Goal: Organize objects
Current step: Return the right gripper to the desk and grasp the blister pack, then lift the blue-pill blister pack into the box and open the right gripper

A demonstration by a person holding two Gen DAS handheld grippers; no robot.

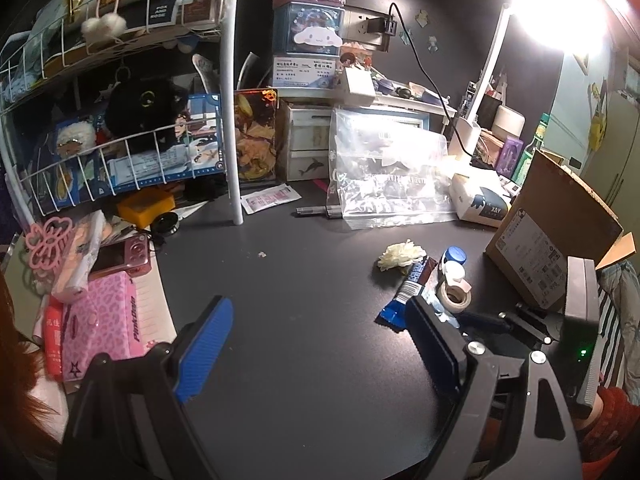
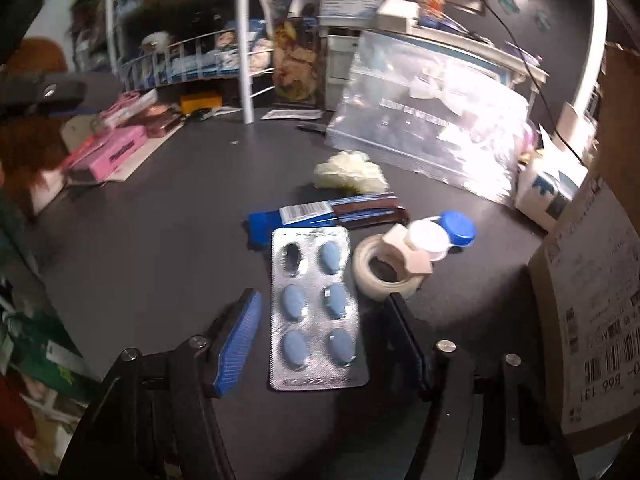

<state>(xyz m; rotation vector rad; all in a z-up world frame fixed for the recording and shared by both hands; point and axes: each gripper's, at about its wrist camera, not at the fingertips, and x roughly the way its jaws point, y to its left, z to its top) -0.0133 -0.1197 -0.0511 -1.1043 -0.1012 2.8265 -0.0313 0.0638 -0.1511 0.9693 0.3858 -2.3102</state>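
The right gripper (image 2: pixel 320 340), jaws apart, straddles the flat silver foil blister pack of blue oval tablets (image 2: pixel 316 312) lying on the dark matte desk (image 2: pixel 160 240); such a thin, slick sheet could skid or buckle if the ribbed blue pads (image 2: pixel 240 340) close above its edges. Just beyond it to the right, the white tape roll (image 2: pixel 380 272) with a contact-lens case (image 2: pixel 440 236) resting on it may be knocked. The left gripper (image 1: pixel 320 344) hangs open and empty over bare desk.
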